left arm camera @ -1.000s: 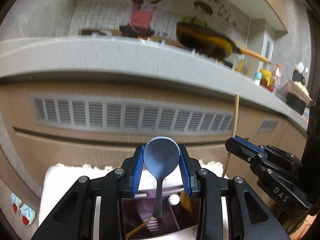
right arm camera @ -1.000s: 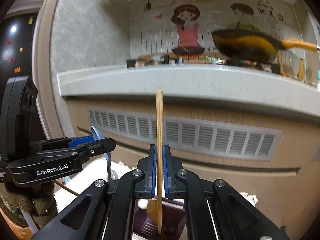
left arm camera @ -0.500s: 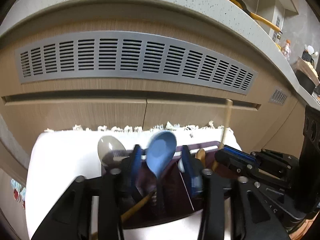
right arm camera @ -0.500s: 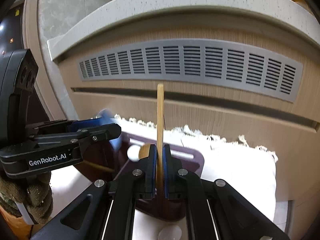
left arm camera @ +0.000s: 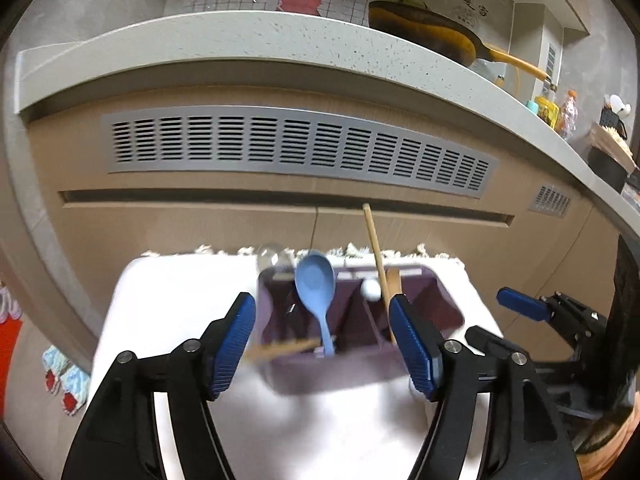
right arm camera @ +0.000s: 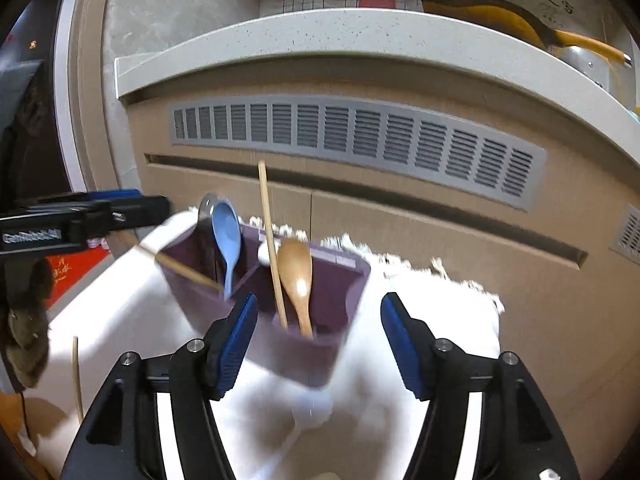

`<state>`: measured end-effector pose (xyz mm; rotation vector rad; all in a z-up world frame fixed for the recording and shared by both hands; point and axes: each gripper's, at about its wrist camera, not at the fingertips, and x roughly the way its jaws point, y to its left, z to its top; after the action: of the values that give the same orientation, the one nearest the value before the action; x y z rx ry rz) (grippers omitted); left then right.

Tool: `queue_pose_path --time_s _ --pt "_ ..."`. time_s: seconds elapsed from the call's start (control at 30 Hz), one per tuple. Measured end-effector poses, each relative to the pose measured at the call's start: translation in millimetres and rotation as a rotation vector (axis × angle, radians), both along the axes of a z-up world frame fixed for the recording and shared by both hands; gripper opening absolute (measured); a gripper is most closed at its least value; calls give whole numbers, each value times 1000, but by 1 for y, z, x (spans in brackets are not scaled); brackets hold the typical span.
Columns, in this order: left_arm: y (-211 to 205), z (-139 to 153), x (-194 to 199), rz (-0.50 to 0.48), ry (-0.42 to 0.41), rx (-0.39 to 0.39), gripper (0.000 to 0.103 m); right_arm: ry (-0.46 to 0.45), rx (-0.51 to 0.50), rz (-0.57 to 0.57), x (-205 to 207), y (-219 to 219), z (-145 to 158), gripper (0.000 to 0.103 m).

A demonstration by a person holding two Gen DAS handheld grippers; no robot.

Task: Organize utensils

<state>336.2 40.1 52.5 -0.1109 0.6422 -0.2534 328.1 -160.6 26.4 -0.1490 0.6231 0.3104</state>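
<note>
Both my claws are opening and grip nothing: left claw [left arm camera: 322, 338] behind the blue spoon [left arm camera: 316, 296], right claw [right arm camera: 316, 338] behind the chopstick [right arm camera: 271, 240], both standing in the purple holder [right arm camera: 316, 350].

You had the purple divided holder [right arm camera: 320, 344] standing on the white cloth. The blue spoon [left arm camera: 315, 285] stood bowl-up in its left compartment, tilted. The wooden spoon [right arm camera: 296, 272] and one chopstick [right arm camera: 269, 232] leaned upright in another. A second chopstick [right arm camera: 184, 270] lay slanted over the rim.
</note>
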Motion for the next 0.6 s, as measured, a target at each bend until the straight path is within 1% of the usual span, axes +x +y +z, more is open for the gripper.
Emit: queue_pose_path --time_s 0.07,0.13,0.23,0.33,0.47,0.6 --pt "6 -5 -17 4 4 8 75 24 -9 -6 -7 -3 -8 61" --pt "13 -12 -32 17 17 15 76 68 -26 -16 -12 -4 -21 61" --pt "24 -22 -48 36 38 14 77 165 -48 -46 -11 -3 -53 61" --pt "34 -33 -64 61 65 26 78 255 -43 -70 -2 -1 -80 61" --pt "48 -48 -80 92 109 42 79 283 -63 -84 9 8 -98 61" --pt "72 -65 -96 153 172 41 79 307 -78 -96 22 15 -108 61"
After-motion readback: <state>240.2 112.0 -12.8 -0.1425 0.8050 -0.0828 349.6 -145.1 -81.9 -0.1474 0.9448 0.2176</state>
